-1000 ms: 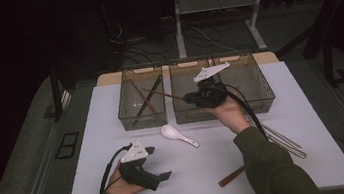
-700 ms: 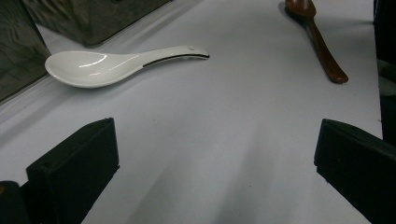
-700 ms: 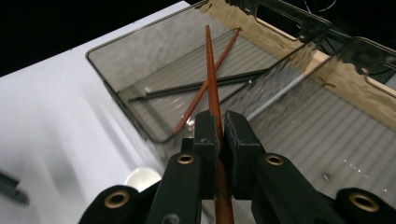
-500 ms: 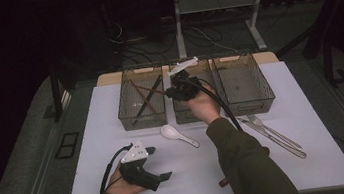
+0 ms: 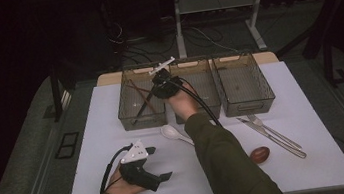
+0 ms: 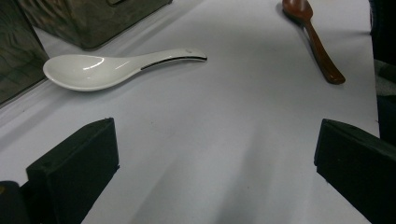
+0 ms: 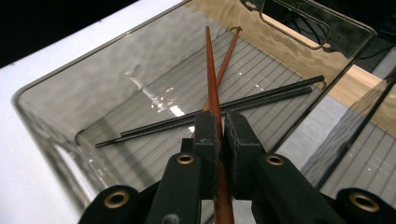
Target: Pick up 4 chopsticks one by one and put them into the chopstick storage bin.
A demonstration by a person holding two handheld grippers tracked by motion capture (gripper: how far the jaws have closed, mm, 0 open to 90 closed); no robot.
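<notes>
Overhead, we see our right gripper over the left bin, at twelve o'clock from our left gripper, which rests on the table.

Along our left gripper, the jaws stand wide apart with nothing between; a white spoon lies at eleven o'clock.

Along our right gripper, the jaws pinch a brown chopstick above the bin's black chopsticks.
</notes>
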